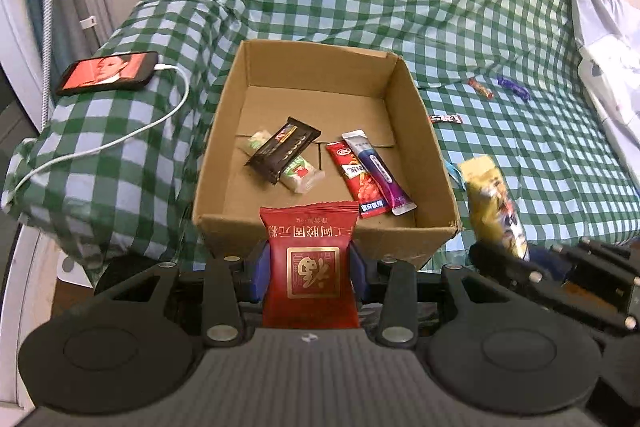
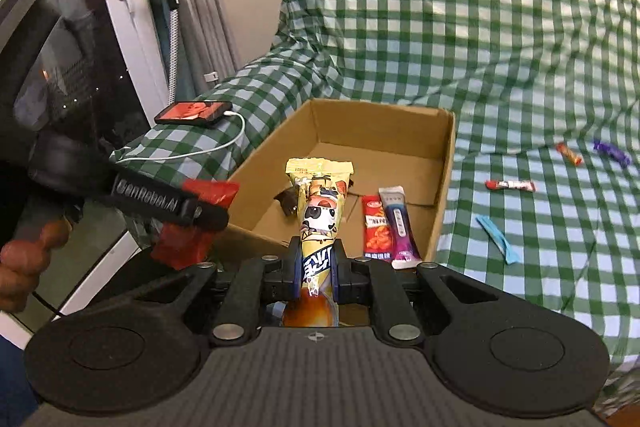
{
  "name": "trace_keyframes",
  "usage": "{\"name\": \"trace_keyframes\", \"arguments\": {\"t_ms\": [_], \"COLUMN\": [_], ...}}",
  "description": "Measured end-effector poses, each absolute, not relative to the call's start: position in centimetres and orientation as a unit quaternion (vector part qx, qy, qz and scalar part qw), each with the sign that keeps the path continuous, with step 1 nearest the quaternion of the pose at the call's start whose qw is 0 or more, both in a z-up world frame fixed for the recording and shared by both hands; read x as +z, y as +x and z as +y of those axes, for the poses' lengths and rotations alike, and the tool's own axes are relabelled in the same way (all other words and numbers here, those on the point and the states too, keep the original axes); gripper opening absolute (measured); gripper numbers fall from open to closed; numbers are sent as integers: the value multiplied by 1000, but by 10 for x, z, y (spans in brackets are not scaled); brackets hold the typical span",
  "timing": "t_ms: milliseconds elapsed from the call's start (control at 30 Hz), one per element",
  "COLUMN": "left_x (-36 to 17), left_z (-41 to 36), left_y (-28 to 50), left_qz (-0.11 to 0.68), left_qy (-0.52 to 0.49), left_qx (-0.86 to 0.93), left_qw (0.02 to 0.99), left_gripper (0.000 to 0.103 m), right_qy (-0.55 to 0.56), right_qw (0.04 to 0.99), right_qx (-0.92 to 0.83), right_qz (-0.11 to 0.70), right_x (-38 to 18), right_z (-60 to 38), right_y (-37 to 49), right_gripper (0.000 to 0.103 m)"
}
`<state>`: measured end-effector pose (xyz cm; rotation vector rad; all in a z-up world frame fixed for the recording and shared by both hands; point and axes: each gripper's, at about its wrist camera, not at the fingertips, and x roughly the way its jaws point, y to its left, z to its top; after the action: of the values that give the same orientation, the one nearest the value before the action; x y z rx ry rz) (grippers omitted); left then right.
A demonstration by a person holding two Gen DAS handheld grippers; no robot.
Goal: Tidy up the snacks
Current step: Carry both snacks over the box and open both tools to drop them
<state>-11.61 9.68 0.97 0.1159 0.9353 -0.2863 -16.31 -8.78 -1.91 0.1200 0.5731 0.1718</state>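
Observation:
An open cardboard box (image 1: 224, 131) (image 2: 444, 163) sits on the green checked bedspread. Inside it lie a black bar (image 1: 282, 149), a pale packet (image 1: 302, 175), a red sachet (image 1: 360, 179) (image 2: 376, 227) and a purple stick (image 1: 382, 171) (image 2: 400, 227). My left gripper (image 1: 310, 263) (image 2: 192, 215) is shut on a red snack packet (image 1: 312, 267) (image 2: 188, 239), just before the box's near wall. My right gripper (image 2: 318, 267) (image 1: 516, 259) is shut on a yellow cartoon-printed packet (image 2: 320, 211) (image 1: 494, 207), beside the box's near right corner.
Loose snacks lie on the bedspread (image 2: 500, 47) right of the box: an orange candy (image 2: 570, 154), a purple one (image 2: 612, 150), a red-white bar (image 2: 510, 185) and a blue wrapper (image 2: 498, 241). A phone (image 1: 106, 71) on a white cable lies at the left. A hand (image 2: 24, 259) holds the left gripper.

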Motion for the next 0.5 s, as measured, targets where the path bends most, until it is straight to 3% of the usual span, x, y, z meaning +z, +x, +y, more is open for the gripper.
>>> {"name": "trace_keyframes", "arguments": {"t_ms": [500], "left_x": [16], "left_z": [110], "left_y": [-130], "left_qz": [426], "left_qy": [37], "left_qx": [-151], "left_qw": [891], "left_gripper": [45], "right_qy": [25], "right_qw": [960], "right_qx": [64], "right_qz": [270], "right_x": [-6], "right_z": [-72], "right_y": [-181], "right_gripper": [14]}}
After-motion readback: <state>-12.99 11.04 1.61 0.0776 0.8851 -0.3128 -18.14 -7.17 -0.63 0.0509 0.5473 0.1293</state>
